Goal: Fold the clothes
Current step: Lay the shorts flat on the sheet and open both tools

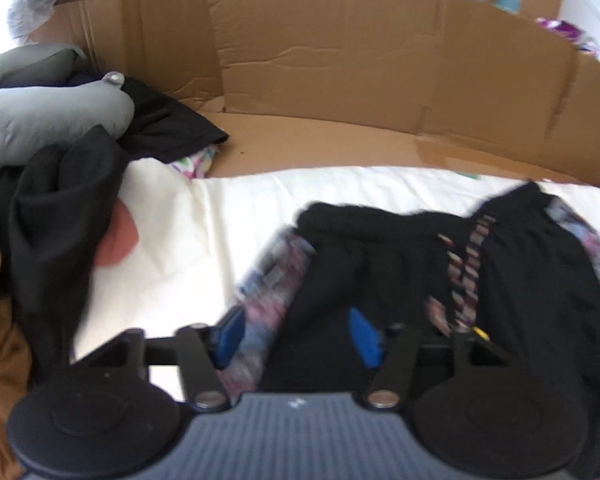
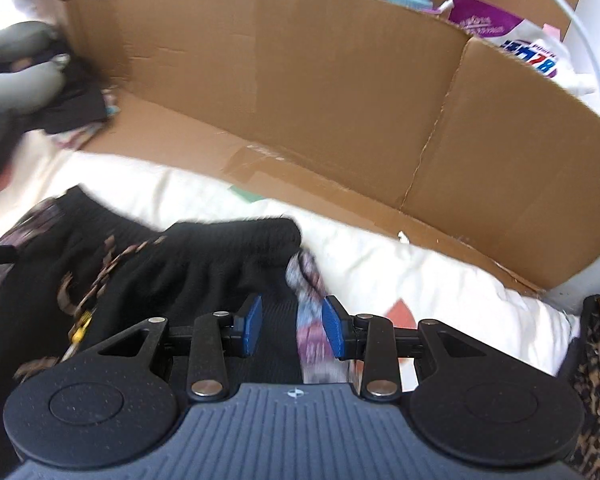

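The black shorts (image 1: pixel 400 264) are spread across the white sheet (image 1: pixel 204 240), waistband toward the flattened cardboard (image 1: pixel 380 60), with the patterned side stripe (image 1: pixel 272 280) and the drawstring (image 1: pixel 466 276) showing. The left gripper (image 1: pixel 296 334) is held with its blue pads apart, straddling the left edge of the garment; fabric lies between the pads, but no pinch is made yet. The right gripper (image 2: pixel 294 326) is likewise held open over the right edge of the black shorts (image 2: pixel 172 264), its pads set either side of the striped seam. Risk is judged to lie in an uneven bite: if only the top layer is caught on one side, the garment would be dragged askew and the fold spoiled. The drawstring could be snagged by the left pads, being close beside them. The white sheet could also be pinched along with the cloth and lifted. The dark pile of clothes (image 1: pixel 52 208) at the left is near enough to be disturbed.
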Available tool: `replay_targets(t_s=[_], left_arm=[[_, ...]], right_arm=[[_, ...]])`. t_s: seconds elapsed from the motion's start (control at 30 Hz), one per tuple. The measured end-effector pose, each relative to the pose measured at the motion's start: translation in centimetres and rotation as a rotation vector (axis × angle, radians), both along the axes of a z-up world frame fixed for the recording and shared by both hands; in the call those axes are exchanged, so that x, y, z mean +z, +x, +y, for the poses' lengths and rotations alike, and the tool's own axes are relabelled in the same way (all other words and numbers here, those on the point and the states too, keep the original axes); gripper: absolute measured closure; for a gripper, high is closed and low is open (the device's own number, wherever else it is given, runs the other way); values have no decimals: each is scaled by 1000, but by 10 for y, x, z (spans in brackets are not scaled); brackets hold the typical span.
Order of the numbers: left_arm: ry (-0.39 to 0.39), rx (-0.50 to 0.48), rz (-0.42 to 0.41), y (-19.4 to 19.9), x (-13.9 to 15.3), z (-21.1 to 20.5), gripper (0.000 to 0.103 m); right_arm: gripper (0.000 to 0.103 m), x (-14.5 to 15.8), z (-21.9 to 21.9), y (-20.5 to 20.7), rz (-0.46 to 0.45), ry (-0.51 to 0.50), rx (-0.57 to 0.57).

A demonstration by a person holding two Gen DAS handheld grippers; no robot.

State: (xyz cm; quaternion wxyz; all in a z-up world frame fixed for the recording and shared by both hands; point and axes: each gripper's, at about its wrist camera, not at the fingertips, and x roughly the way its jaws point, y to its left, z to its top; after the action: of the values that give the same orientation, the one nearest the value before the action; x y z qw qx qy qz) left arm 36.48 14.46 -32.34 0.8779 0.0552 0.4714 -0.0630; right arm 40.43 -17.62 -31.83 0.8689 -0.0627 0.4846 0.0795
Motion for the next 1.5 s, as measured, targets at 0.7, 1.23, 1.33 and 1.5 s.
replay_targets(t_s=[0.7,1.23,1.33,1.5], left_arm=[[-208,-65,13,-163,37,-50,42],[-242,-235,178,-221,-6,-68,50],[-243,-259,177,-222,-10,-72,49],[-276,-239,183,-219,-14,-72,49]], right_arm=[[63,24,-37,-219,6,137,57],[61,-26,31,-288,65,261,237],[53,-31,42,-296,83,256,267],[52,-42,63,-301,92,223,275]])
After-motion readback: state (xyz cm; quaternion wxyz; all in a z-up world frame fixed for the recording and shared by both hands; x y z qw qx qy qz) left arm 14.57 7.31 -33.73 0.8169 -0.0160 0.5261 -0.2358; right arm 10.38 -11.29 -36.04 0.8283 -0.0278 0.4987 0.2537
